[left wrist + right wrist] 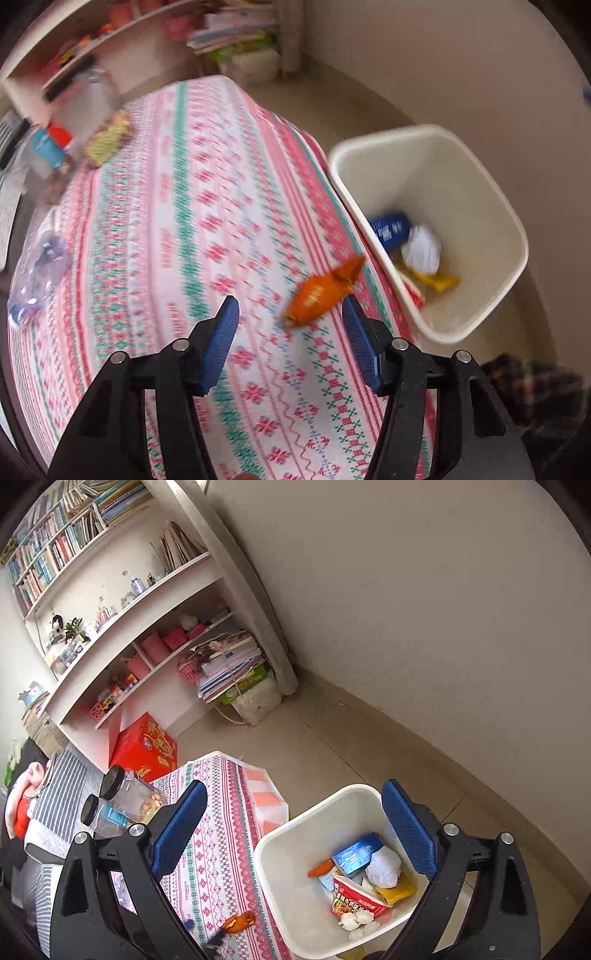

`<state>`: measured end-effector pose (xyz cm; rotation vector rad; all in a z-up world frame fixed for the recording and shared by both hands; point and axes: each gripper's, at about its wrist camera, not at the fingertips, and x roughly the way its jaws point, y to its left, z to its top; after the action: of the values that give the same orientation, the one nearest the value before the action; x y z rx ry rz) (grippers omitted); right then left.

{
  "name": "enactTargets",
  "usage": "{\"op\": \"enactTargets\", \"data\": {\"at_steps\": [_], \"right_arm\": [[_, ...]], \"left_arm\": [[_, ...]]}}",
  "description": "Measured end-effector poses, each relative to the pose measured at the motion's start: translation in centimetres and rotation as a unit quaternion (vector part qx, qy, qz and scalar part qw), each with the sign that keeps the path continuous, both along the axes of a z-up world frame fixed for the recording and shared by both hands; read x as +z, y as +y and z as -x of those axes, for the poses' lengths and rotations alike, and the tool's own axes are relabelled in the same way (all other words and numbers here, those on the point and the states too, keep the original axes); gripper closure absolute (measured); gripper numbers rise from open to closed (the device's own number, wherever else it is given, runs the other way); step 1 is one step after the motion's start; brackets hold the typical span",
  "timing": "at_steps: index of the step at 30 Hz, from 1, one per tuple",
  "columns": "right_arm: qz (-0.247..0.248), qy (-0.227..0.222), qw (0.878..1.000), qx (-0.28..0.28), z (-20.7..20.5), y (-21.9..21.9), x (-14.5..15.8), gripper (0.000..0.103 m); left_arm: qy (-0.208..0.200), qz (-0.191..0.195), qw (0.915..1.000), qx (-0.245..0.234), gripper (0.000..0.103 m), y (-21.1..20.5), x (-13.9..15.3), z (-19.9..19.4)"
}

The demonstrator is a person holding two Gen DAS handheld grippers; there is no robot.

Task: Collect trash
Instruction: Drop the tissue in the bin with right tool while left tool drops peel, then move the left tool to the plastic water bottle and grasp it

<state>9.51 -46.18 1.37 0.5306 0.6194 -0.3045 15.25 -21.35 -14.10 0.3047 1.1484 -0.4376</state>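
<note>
An orange wrapper (321,295) lies on the patterned tablecloth (184,221) near the table's right edge. My left gripper (291,308) hangs over it, open; the wrapper sits just ahead of the blue fingertips, closer to the right one, and no pad presses on it. The same orange wrapper (238,921) shows low in the right wrist view. Beside the table stands a white bin (284,886) holding a blue box (356,854), crumpled white paper (384,866), a red noodle cup (354,897) and a yellow wrapper (397,890). My right gripper (294,790) is open above the bin with nothing between its fingers.
The bin (461,177) stands on the beige floor against the table's right side. Clear crumpled plastic (48,258) and a snack pack (107,140) lie on the table's left and far parts. Two black-lidded jars (110,779), a red box (147,746) and bookshelves (122,602) are behind.
</note>
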Motion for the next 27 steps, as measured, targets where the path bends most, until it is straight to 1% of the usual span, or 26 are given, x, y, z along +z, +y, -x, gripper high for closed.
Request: {"op": "enactTargets", "data": {"at_steps": [3, 4, 5, 7, 9, 10, 13, 16, 19, 21, 22, 23, 24, 27], "right_arm": [[-0.001, 0.004, 1.0, -0.003, 0.0, -0.5, -0.2, 0.011], [-0.003, 0.005, 1.0, -0.005, 0.1, -0.6, -0.2, 0.011], [-0.005, 0.006, 1.0, -0.006, 0.0, -0.7, -0.3, 0.011], [-0.008, 0.006, 1.0, -0.004, 0.1, -0.8, -0.3, 0.011], [-0.007, 0.006, 1.0, -0.002, 0.0, -0.7, -0.3, 0.011], [-0.007, 0.005, 1.0, -0.001, 0.0, -0.7, -0.2, 0.011], [-0.01, 0.004, 1.0, 0.0, -0.1, -0.7, -0.2, 0.011], [-0.009, -0.001, 1.0, -0.007, 0.1, -1.0, 0.0, 0.011], [-0.003, -0.011, 1.0, -0.028, 0.8, -1.4, 0.3, 0.011], [0.001, -0.017, 0.999, -0.039, 1.2, -1.7, 0.5, 0.011], [0.001, -0.018, 0.999, -0.042, 1.2, -1.7, 0.5, 0.011], [0.002, -0.017, 0.999, -0.042, 1.2, -1.7, 0.5, 0.011], [0.002, -0.016, 0.999, -0.042, 1.2, -1.7, 0.5, 0.011], [0.002, -0.01, 0.999, -0.034, 0.8, -1.3, 0.3, 0.011]], "left_arm": [[-0.003, -0.015, 0.9998, -0.011, 0.046, -1.0, -1.6, 0.2], [-0.001, -0.015, 0.9998, -0.012, 0.048, -1.1, -2.1, 0.1], [0.001, -0.015, 0.9998, -0.012, 0.055, -1.3, -2.5, 0.0], [0.006, -0.013, 0.9998, -0.014, 0.064, -1.6, -3.2, -0.3], [0.001, -0.007, 0.9998, -0.019, 0.075, -1.9, -3.1, -0.2], [0.0, -0.007, 0.9997, -0.022, 0.078, -2.1, -3.0, -0.2], [-0.014, -0.005, 0.9995, -0.027, 0.081, -2.6, -2.4, 0.0], [-0.027, 0.01, 0.9993, -0.026, 0.081, -3.4, -0.7, 0.1], [-0.028, 0.044, 0.998, -0.035, 0.081, -4.8, 1.6, 0.0], [-0.016, 0.084, 0.9954, -0.043, 0.076, -5.9, 3.3, -0.3], [-0.009, 0.097, 0.9942, -0.046, 0.053, -6.2, 3.7, -0.3], [-0.006, 0.109, 0.993, -0.046, 0.036, -6.5, 4.3, -0.4], [-0.013, 0.116, 0.9923, -0.043, 0.036, -6.7, 4.7, -0.3], [-0.025, 0.11, 0.9929, -0.038, 0.036, -6.4, 5.5, -0.3]]}}
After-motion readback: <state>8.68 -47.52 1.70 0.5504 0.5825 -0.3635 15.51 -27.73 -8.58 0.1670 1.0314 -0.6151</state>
